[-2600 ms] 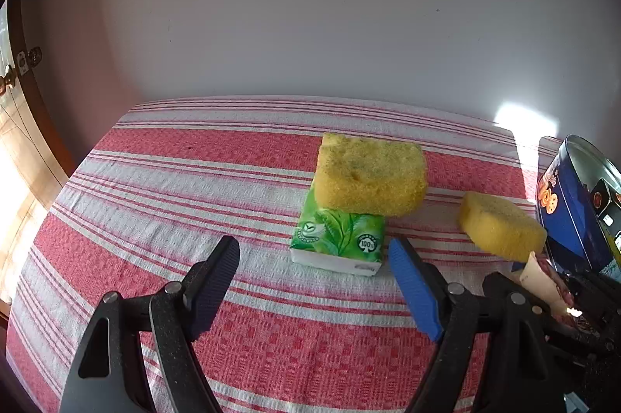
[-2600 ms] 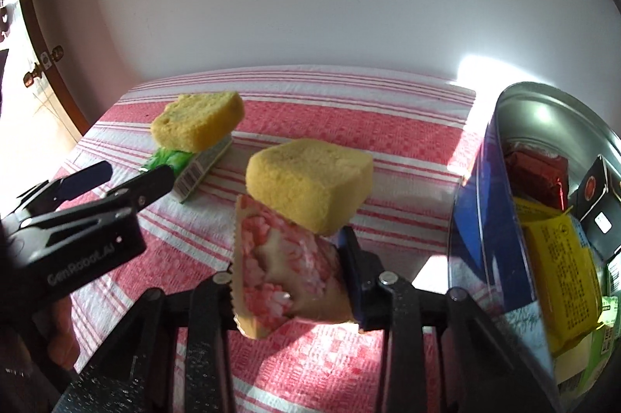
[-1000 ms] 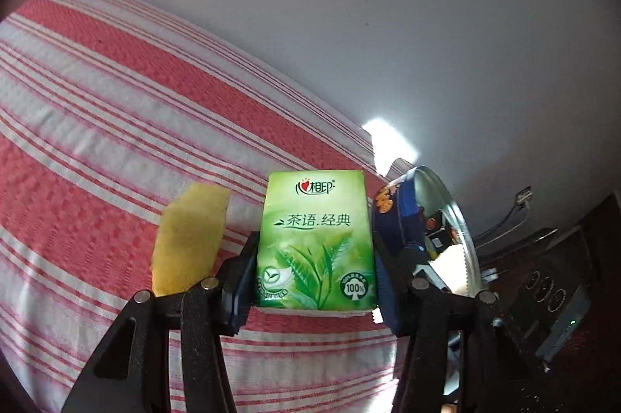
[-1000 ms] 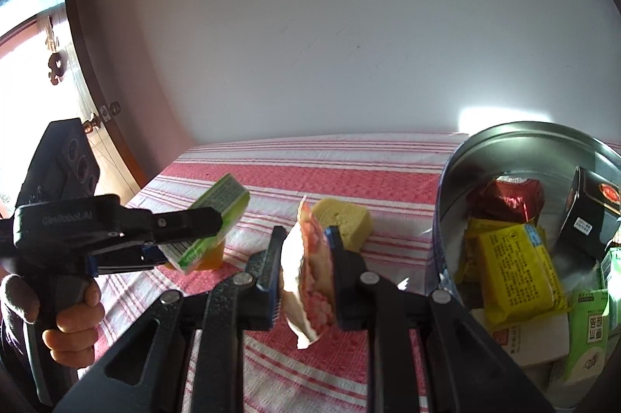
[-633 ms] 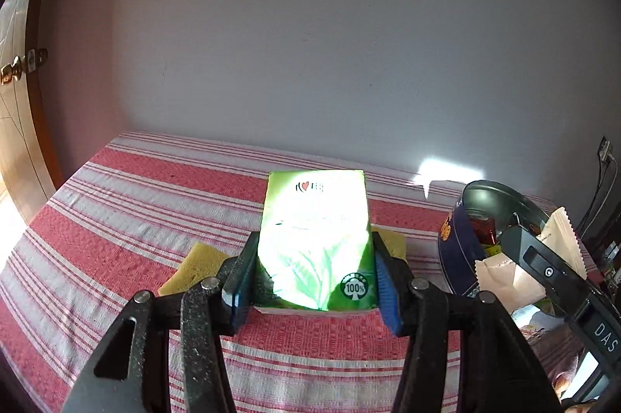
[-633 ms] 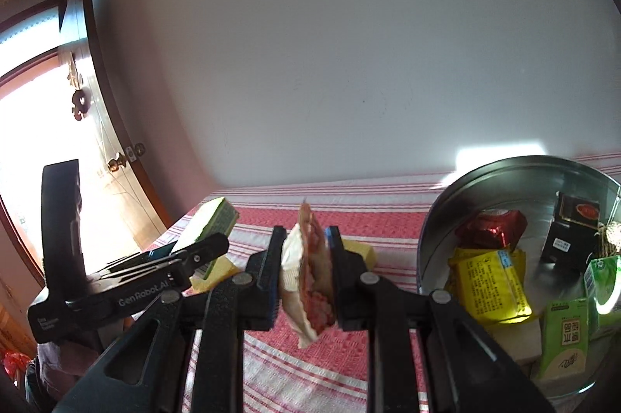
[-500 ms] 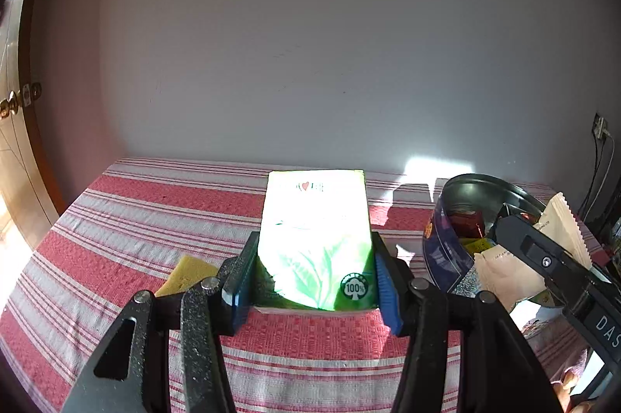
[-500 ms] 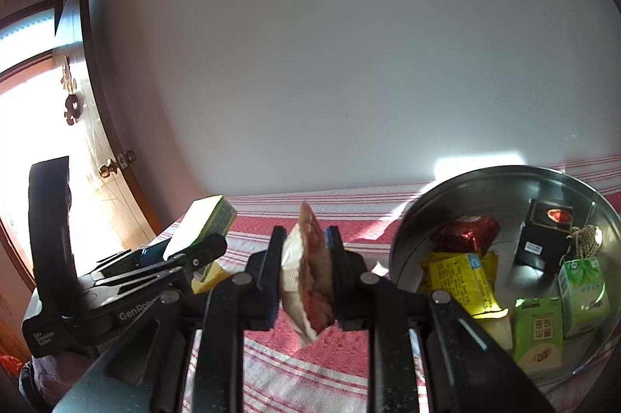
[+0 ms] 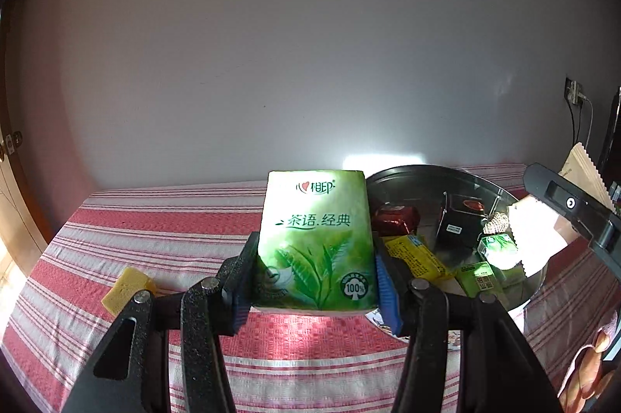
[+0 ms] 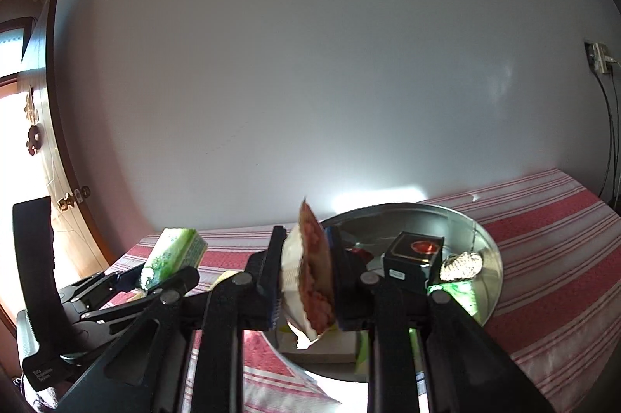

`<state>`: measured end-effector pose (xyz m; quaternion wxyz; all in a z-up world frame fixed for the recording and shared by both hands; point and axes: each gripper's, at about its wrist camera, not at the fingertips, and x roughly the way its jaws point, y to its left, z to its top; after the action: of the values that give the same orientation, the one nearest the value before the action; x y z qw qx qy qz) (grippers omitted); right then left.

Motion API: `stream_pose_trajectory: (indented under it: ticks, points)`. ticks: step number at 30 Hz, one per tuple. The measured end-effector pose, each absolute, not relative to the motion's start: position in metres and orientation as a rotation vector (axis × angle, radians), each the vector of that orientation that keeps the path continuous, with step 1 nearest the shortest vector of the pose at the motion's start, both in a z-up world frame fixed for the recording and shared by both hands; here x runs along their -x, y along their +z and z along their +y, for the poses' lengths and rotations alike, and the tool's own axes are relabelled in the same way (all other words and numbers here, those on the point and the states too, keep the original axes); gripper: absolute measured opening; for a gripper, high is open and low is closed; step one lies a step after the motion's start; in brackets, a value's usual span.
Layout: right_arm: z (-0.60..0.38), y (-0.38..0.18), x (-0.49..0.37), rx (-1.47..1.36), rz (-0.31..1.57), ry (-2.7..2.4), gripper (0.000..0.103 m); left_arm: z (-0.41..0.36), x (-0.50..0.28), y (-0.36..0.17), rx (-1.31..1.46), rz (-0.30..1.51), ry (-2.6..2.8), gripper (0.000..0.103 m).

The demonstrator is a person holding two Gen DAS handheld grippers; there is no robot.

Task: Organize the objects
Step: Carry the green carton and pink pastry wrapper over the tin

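Observation:
My left gripper [image 9: 314,281] is shut on a green tissue pack [image 9: 316,238] and holds it in the air just left of the round metal tin [image 9: 407,174]. My right gripper [image 10: 306,281] is shut on a pink-and-white snack packet [image 10: 310,281], held edge-on over the tin's [image 10: 493,269] near left side. The tissue pack [image 10: 174,252] and the left gripper [image 10: 128,288] show at the left of the right wrist view. The snack packet [image 9: 543,234] and a right gripper finger [image 9: 570,207] show at the right of the left wrist view.
The tin holds a black box [image 10: 413,254], a red packet [image 9: 394,219], yellow packets [image 9: 417,254], small green packs [image 9: 496,250] and a string ball [image 10: 464,265]. A yellow sponge [image 9: 126,288] lies on the red striped cloth [image 9: 155,219] at left. A white wall stands behind.
Both grippers have swung right toward the tin with their loads. The tin now sits closer to centre in both views, and the snack packet is over its near side.

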<state>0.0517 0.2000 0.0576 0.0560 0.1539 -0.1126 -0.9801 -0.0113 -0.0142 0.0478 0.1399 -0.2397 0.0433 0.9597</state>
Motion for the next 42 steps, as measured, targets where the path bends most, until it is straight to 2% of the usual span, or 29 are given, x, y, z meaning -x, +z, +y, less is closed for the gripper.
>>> stream_pose_trajectory:
  ticks: [7,19,31,42]
  points:
    - [0.238,0.057,-0.053,-0.455,-0.337,-3.078,0.020,0.024,0.008,0.052,0.668,0.171,2.759,0.055]
    - [0.256,0.039,-0.014,-0.499,-0.217,-3.226,0.020,0.085,0.018,0.043,0.637,0.255,2.753,0.055]
    - [0.246,0.038,-0.006,-0.572,-0.079,-3.251,0.020,0.100,0.037,0.026,0.703,0.243,2.735,0.055]
    - [0.261,0.025,0.014,-0.676,-0.057,-3.220,0.020,0.092,0.043,0.011,0.762,0.233,2.724,0.055]
